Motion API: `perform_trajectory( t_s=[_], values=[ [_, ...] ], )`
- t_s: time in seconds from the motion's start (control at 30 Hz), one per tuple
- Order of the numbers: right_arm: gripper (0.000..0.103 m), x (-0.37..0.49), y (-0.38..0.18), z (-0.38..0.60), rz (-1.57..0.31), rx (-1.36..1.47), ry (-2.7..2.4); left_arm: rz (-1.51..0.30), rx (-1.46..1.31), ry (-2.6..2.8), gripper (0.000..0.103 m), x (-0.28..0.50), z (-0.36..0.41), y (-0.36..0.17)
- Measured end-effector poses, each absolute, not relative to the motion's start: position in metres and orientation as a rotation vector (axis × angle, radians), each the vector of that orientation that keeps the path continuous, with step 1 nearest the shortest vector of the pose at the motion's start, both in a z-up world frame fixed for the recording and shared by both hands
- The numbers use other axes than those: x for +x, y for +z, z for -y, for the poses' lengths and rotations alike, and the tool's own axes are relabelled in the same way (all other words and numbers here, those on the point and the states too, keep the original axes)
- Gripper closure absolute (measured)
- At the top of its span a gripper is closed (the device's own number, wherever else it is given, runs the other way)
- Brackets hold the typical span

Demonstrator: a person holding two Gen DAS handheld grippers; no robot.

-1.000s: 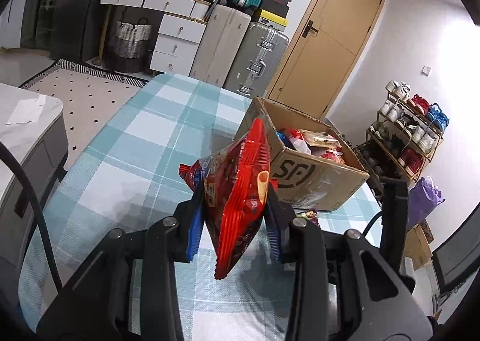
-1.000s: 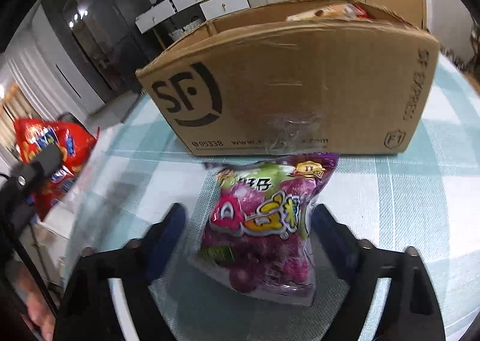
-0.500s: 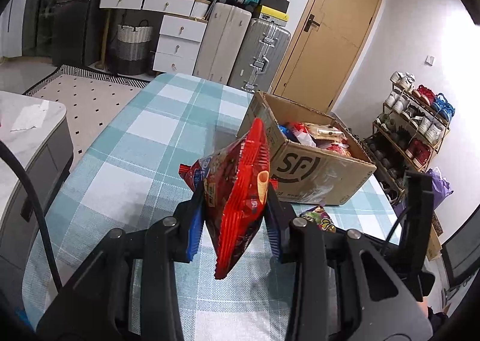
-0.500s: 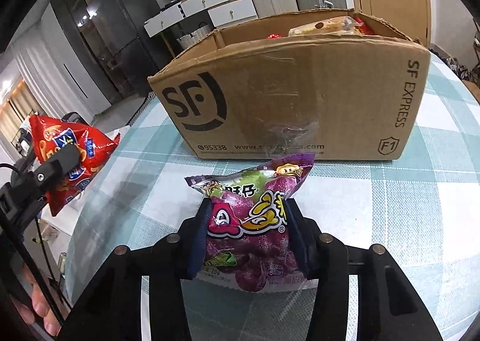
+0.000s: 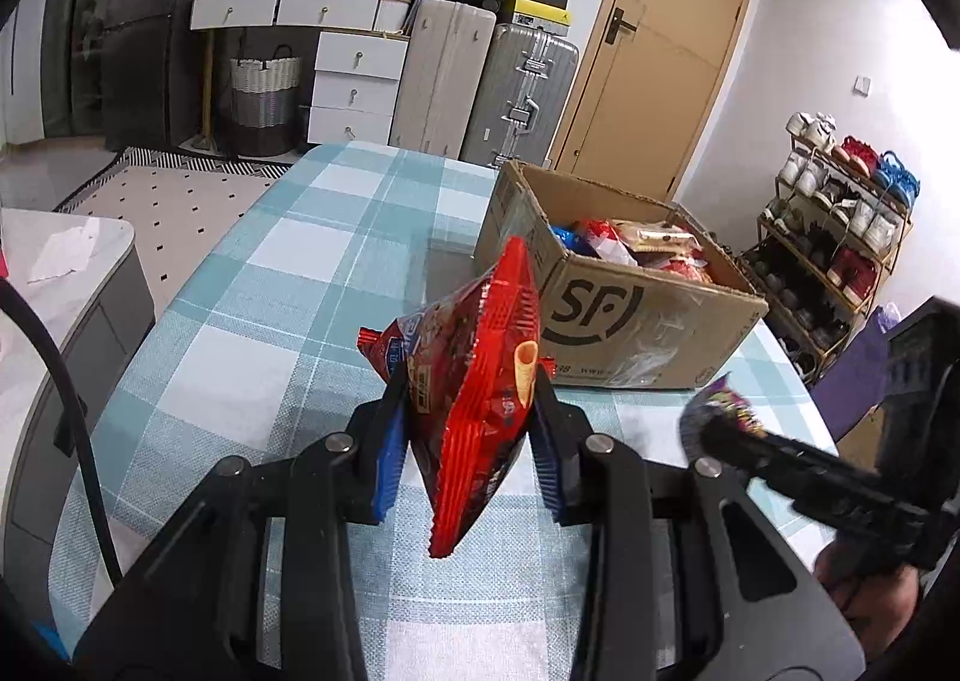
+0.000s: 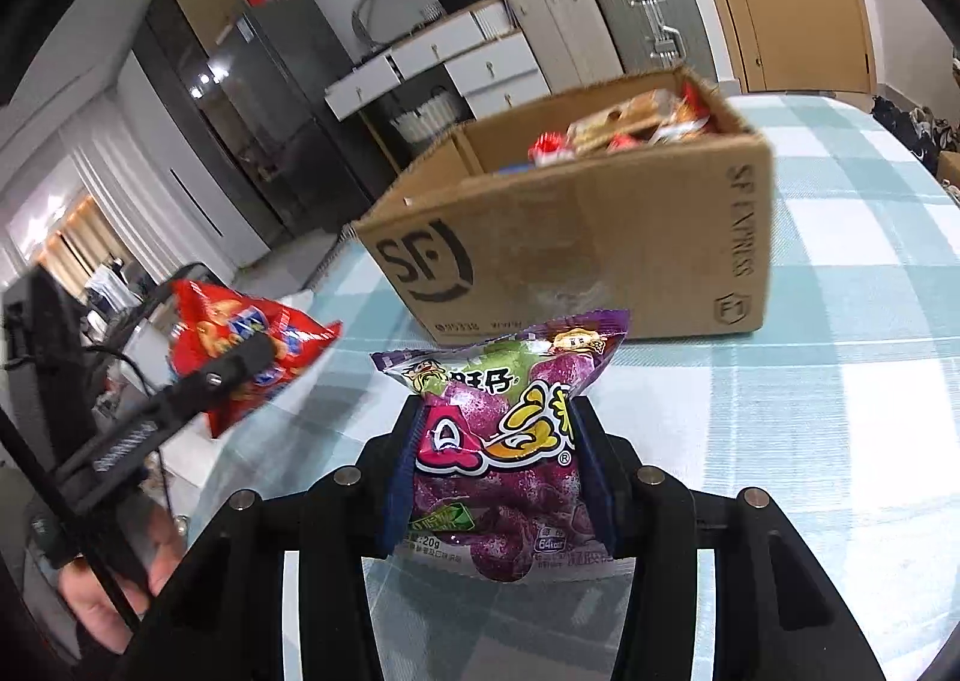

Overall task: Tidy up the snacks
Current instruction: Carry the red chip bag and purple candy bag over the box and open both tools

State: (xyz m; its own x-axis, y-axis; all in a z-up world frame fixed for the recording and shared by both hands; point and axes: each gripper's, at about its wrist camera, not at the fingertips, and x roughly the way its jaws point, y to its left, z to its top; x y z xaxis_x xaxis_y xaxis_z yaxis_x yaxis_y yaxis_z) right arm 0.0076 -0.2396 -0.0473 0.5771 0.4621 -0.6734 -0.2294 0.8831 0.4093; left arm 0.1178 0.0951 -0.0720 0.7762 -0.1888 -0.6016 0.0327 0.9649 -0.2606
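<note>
My left gripper (image 5: pixel 471 441) is shut on a red snack bag (image 5: pixel 480 381) and holds it on edge above the checked tablecloth, short of the open SF cardboard box (image 5: pixel 624 315). My right gripper (image 6: pixel 495 471) is shut on a purple candy bag (image 6: pixel 504 441) and holds it lifted in front of the box (image 6: pixel 600 243). The box holds several snack packets. The red bag (image 6: pixel 240 345) in the left gripper also shows at the left of the right wrist view. The purple bag's tip (image 5: pixel 729 402) shows at the right of the left wrist view.
The table (image 5: pixel 270 321) has a teal and white checked cloth. A grey cabinet (image 5: pixel 66 285) stands to its left. Suitcases (image 5: pixel 516 93), white drawers (image 5: pixel 354 81) and a door (image 5: pixel 666 51) are behind. A shoe rack (image 5: pixel 834 225) stands at the right.
My right gripper closed on the purple bag and lifted it off the table toward the box. The left gripper kept the red bag and rose slightly.
</note>
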Motion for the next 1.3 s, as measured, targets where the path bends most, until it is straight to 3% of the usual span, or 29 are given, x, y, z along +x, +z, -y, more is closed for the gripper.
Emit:
perform_trajectory(
  t_s=[0.33,0.6,1.3],
  values=[
    [0.056,-0.01,-0.046,0.298,-0.841,0.415,0.359,-0.657,-0.236,-0.129,0.07,0.107,-0.087,-0.073],
    [0.056,-0.048,-0.017,0.322,-0.754,0.464,0.331,-0.647,-0.26,-0.19,0.07,0.091,-0.077,-0.04],
    [0.056,-0.063,0.144,0.329,-0.592,0.409,0.41,-0.631,-0.168,-0.315,0.07,0.096,-0.052,0.101]
  ],
)
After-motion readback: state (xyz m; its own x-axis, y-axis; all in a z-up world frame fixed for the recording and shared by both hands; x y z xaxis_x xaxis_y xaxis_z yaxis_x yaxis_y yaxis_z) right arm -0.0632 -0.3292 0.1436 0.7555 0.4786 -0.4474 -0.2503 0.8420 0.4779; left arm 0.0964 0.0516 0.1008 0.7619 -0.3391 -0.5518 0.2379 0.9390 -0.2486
